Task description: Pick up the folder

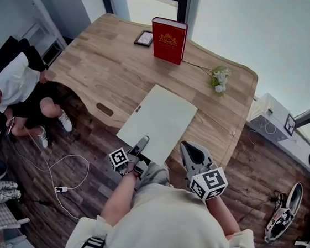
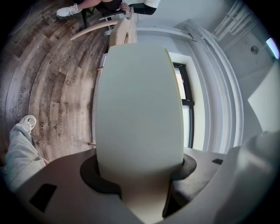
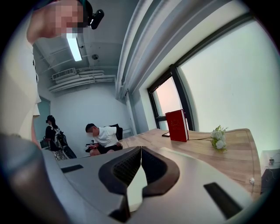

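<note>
Left gripper (image 1: 140, 148): your jaws clamped the pale folder (image 1: 158, 118) by its near edge, which overhung the desk (image 1: 105, 70). Right gripper (image 1: 192, 151): jaws were closed, empty. Risk: with a one-edge hold, the folder could sag, pivot or slip out.

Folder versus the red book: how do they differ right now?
The folder is pale and thin; the red book is thick, with a gold emblem. The folder lies roughly flat, overhanging the near edge of the table, clamped by the left gripper in its jaws; the red book stands upright near the far edge, untouched. Both are rectangular.
</note>
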### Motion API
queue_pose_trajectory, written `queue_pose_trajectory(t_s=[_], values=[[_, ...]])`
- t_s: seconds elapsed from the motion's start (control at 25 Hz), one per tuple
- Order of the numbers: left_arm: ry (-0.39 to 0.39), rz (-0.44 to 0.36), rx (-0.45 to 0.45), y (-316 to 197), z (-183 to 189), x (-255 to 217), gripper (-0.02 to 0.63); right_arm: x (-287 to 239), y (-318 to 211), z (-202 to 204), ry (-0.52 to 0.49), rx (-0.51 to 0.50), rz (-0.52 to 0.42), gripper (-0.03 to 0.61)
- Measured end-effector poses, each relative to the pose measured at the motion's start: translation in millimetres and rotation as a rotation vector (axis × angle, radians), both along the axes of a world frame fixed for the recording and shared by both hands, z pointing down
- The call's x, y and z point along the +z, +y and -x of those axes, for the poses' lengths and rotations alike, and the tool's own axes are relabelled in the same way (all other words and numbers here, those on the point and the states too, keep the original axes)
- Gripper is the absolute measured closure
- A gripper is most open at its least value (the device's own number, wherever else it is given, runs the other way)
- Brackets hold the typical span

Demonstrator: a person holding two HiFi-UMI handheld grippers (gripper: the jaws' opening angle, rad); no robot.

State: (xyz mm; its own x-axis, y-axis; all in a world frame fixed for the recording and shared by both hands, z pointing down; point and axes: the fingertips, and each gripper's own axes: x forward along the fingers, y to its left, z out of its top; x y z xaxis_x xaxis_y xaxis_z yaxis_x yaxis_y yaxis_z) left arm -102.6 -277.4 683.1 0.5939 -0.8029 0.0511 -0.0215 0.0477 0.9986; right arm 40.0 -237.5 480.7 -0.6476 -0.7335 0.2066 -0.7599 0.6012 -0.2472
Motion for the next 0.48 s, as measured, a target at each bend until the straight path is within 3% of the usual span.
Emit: queue_pose_trajectory(t_s=[0.48], values=[[-0.005, -0.008, -0.006, 27.5, -0.1, -16.7, 0.333, -5.2, 19.3, -4.3, -0.024, 0.013, -0.009, 0.559]])
